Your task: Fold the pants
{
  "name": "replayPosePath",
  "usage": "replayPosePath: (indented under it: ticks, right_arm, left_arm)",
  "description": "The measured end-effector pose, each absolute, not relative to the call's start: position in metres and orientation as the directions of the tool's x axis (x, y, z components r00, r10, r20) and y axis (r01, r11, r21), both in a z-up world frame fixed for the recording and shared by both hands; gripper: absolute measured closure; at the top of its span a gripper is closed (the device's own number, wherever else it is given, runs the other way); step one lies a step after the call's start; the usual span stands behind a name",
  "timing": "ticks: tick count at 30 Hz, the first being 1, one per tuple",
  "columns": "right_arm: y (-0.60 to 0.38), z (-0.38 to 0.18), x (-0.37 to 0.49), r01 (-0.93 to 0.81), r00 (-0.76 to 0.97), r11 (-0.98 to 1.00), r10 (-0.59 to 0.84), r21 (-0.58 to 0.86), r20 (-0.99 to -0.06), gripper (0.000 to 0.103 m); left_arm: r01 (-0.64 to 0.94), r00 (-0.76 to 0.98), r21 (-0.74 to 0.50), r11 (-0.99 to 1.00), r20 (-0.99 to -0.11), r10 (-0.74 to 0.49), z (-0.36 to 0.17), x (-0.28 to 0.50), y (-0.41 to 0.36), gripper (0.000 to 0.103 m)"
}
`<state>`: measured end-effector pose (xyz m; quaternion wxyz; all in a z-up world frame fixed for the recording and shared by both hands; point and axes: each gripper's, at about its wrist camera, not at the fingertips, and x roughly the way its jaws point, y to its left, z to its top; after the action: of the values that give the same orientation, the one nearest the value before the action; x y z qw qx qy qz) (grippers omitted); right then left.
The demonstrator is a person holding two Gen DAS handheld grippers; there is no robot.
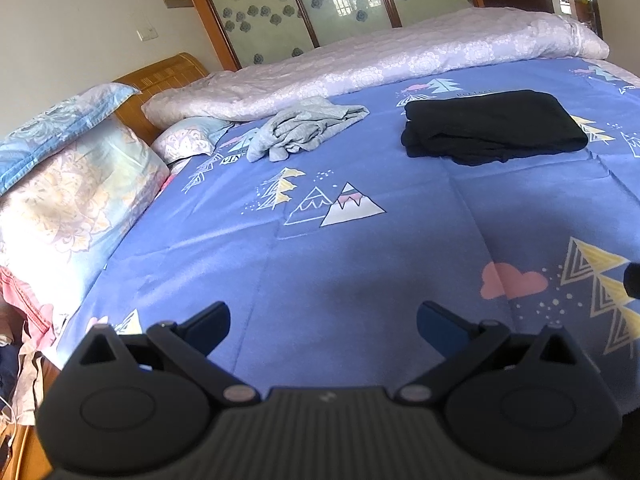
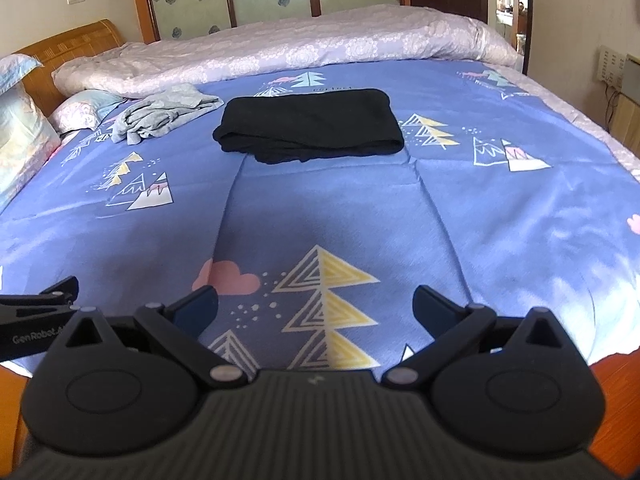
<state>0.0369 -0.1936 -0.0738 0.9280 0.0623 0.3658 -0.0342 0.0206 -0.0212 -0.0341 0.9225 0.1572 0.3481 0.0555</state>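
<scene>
Left gripper (image 1: 323, 330) fingers spread wide, empty, above the blue bed sheet (image 1: 360, 248). Grey garment (image 1: 304, 128), apparently crumpled, lies left of the folded black pants (image 2: 310, 124) mid-bed. Right gripper (image 2: 316, 314) fingers likewise apart, holding nothing.

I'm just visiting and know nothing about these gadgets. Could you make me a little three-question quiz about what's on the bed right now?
1. True or false: the black pants lie folded on the blue bedsheet.
2. Multiple choice: the crumpled grey garment lies (A) on top of the black pants, (B) beside them, toward the pillows, (C) between the fingers of a gripper.
3. Fill in: the left gripper and right gripper are both ____ and hold nothing.

Key: 1 true; 2 B; 3 open.
</scene>
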Motion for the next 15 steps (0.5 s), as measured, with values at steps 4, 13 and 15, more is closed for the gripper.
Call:
replayPosePath:
  ticks: [4, 13, 15]
  right_arm:
    - [-0.1935, -0.074, 0.0367, 0.108, 0.728, 0.989, -0.013, 0.097, -0.685, 0.0]
    - [-0.1936, -0.0746, 0.0369, 0.108, 0.726, 0.989, -0.009, 0.101, -0.688, 0.0]
    - [-0.1938, -0.0746, 0.0367, 0.107, 0.725, 0.989, -0.01, 0.099, -0.688, 0.0]
  left_arm:
    - [0.012, 0.752, 0.331, 0.944, -0.625, 0.209, -0.0337, 0.02, -0.0214, 0.0]
    - [0.011, 0.762, 0.342, 0.94, -0.612, 0.214, -0.0324, 0.0182, -0.0221, 0.0]
    - [0.014, 0.76, 0.343, 0.939, -0.615, 0.213, -0.0334, 0.0184, -0.0224, 0.0]
